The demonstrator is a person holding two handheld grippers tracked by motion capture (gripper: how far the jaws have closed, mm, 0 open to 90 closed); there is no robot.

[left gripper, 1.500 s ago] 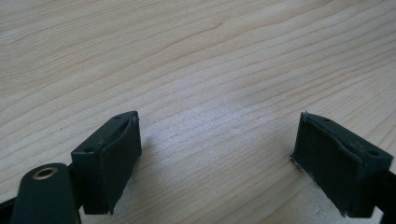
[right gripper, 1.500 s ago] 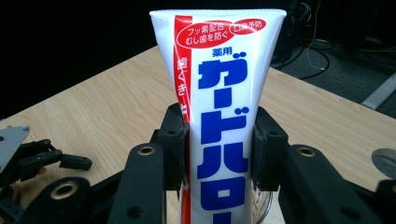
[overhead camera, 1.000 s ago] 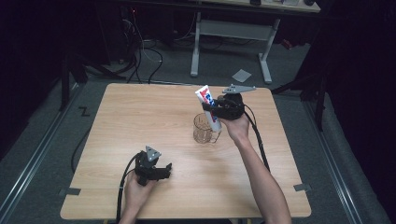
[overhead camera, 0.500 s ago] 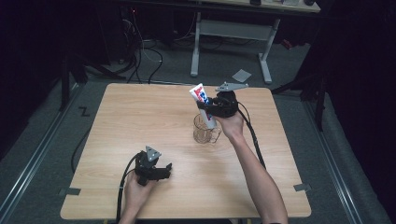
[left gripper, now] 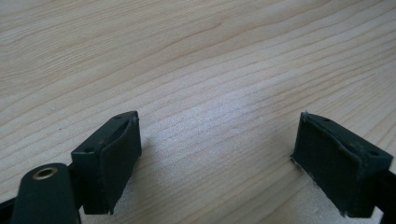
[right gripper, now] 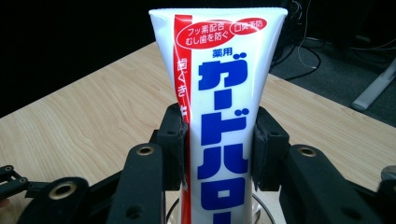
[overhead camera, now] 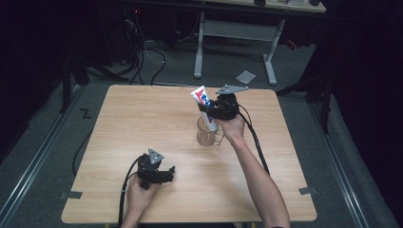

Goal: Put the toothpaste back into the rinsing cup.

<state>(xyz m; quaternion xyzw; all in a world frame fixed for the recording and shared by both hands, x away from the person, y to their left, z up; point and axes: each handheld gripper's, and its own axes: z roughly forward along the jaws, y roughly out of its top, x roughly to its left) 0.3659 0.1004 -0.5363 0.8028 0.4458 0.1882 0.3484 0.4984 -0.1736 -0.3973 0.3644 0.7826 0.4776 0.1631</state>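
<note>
A white toothpaste tube (overhead camera: 203, 100) (right gripper: 219, 116) with red and blue print stands tilted, its lower end inside a clear glass mug (overhead camera: 209, 134). My right gripper (overhead camera: 209, 108) (right gripper: 218, 140) is shut on the tube's middle, above the mug's rim (right gripper: 261, 205). My left gripper (overhead camera: 164, 174) (left gripper: 217, 158) rests on the wooden table (overhead camera: 133, 123) near the front edge, jaws open with only bare wood (left gripper: 215, 93) between them.
A white desk frame (overhead camera: 237, 33) and cables lie on the floor beyond the table's far edge. A small paper scrap (overhead camera: 245, 76) lies on the floor there. Tape marks the table's front corners (overhead camera: 307, 191).
The right gripper with the tube has shifted slightly left and toward the far edge above the mug; the tube leans more to the left. The left gripper has not moved.
</note>
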